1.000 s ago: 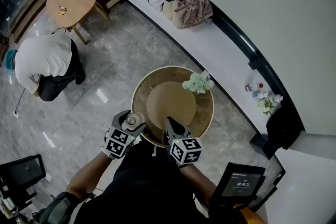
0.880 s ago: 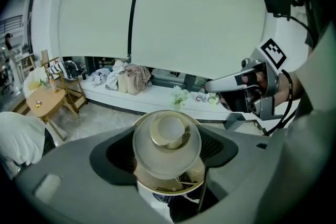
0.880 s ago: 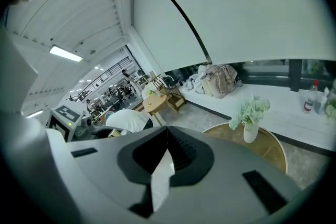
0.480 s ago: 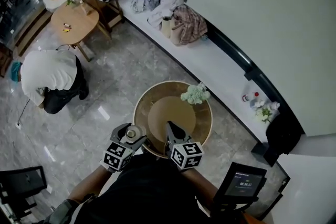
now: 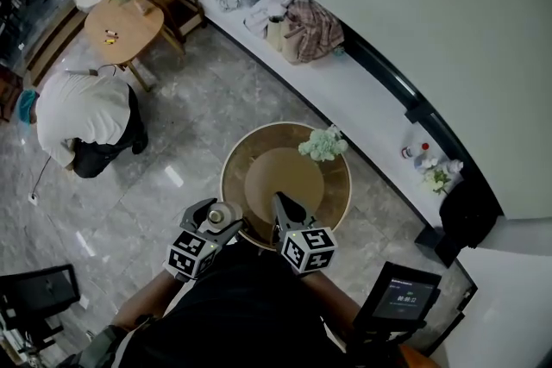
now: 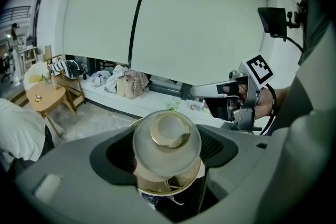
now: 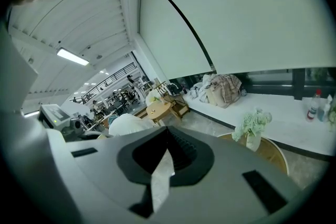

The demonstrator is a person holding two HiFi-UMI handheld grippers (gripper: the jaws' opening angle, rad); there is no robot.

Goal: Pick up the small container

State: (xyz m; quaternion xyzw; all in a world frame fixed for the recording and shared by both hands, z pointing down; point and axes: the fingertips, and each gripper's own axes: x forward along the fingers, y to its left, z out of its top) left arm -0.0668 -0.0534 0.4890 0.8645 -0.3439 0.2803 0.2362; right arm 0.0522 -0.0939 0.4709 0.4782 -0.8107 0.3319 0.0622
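The small container (image 5: 217, 216) is a clear glass pot with a gold lid. My left gripper (image 5: 212, 224) is shut on it, just off the near-left rim of the round wooden table (image 5: 255, 152). In the left gripper view the small container (image 6: 167, 136) fills the gap between the dark pads of the left gripper (image 6: 168, 153), lid facing the camera. My right gripper (image 5: 283, 209) is shut with nothing in it, over the table's near edge. In its own view the right gripper (image 7: 165, 157) shows only a thin sliver between the pads.
A vase of pale flowers (image 5: 323, 144) stands on the table's far right side. A person in a white top (image 5: 82, 112) crouches on the marble floor at left. A white ledge (image 5: 345, 90) with clothes and bottles (image 5: 418, 155) curves behind. A screen on a stand (image 5: 405, 293) is near right.
The head view has shifted a little. Both grippers keep about the same places at the table's near edge, and the left one still holds the small container.
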